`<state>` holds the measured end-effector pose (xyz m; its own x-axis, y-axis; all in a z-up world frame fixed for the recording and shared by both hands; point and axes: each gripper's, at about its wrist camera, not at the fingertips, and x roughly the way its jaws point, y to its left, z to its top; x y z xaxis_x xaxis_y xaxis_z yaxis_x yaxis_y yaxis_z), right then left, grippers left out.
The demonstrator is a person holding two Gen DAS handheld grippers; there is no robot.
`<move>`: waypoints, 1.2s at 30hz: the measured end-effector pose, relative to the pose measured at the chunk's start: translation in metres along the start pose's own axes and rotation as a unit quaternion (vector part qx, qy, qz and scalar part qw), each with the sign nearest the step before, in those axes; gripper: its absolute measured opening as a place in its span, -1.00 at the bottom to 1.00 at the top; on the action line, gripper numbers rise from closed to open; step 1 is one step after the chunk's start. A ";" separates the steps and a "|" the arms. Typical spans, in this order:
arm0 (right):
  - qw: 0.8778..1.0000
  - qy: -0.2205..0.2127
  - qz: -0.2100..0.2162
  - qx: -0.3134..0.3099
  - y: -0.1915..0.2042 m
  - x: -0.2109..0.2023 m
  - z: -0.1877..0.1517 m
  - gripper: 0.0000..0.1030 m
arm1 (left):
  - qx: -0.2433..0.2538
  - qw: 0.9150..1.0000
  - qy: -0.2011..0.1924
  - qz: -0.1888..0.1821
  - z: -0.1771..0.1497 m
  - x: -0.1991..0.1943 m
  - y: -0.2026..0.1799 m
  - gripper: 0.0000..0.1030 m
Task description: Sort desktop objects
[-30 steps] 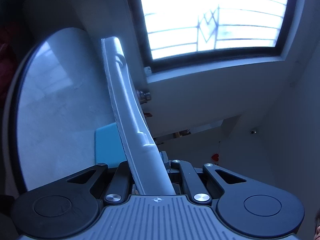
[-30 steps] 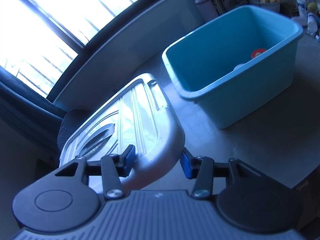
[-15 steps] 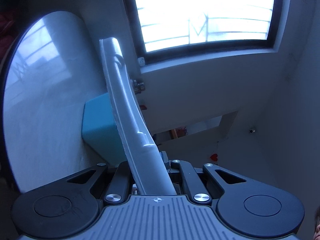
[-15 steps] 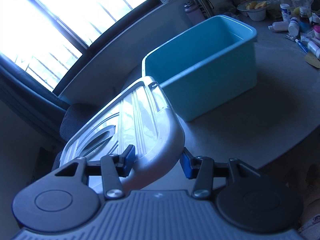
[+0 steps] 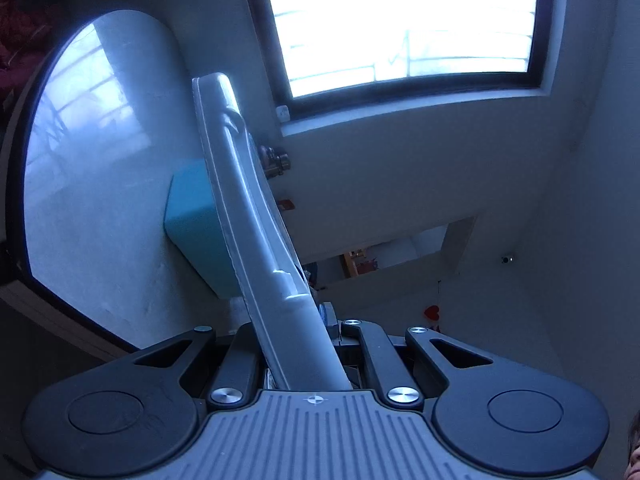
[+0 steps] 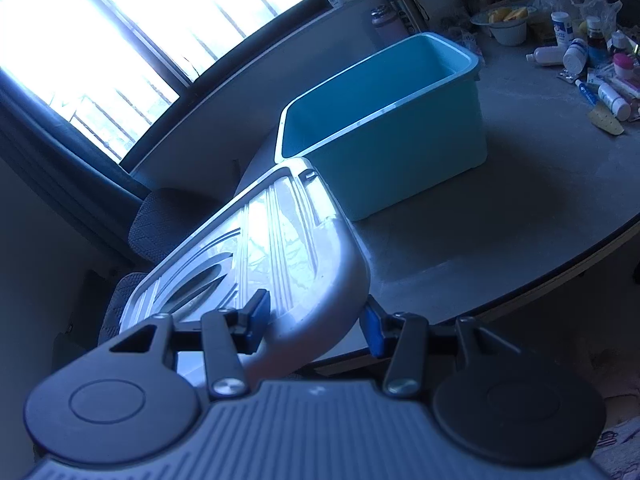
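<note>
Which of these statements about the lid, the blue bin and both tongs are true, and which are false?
1. Both tongs hold the white lid. True: left tongs and right tongs grip it.
2. The lid covers the blue bin. False: the bin is open; the lid is held off it.
3. Bottles lie on the table beyond the bin. True.
4. The bin stands on a chair. False: on the table.

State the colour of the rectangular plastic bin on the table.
Turquoise rectangular plastic bin; clearest in the right wrist view.
</note>
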<state>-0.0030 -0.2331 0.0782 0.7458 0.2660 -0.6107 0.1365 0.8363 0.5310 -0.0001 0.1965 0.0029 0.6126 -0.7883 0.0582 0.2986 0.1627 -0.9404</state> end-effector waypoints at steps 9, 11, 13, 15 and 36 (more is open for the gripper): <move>1.000 -0.015 -0.008 0.012 -0.037 -0.032 -0.006 -0.06 | 0.009 0.999 0.036 0.001 -0.026 0.032 -0.008 -0.82; 1.000 -0.019 -0.011 0.019 -0.046 -0.040 -0.008 -0.06 | 0.010 0.999 0.048 0.001 -0.030 0.040 -0.009 -0.82; 0.999 -0.024 -0.016 0.025 -0.055 -0.048 -0.011 -0.06 | 0.011 0.998 0.061 0.001 -0.034 0.050 -0.008 -0.82; 0.999 -0.031 -0.021 0.031 -0.063 -0.056 -0.015 -0.06 | 0.012 0.997 0.071 -0.001 -0.038 0.060 -0.008 -0.82; 0.993 -0.087 -0.046 0.057 -0.128 -0.118 0.000 -0.05 | 0.020 0.989 0.142 -0.029 -0.074 0.160 -0.015 -0.82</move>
<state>-0.1085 -0.3718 0.0823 0.8271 0.0945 -0.5541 0.2753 0.7913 0.5460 0.0392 0.0236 0.0017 0.3645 -0.9312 0.0087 0.3595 0.1321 -0.9237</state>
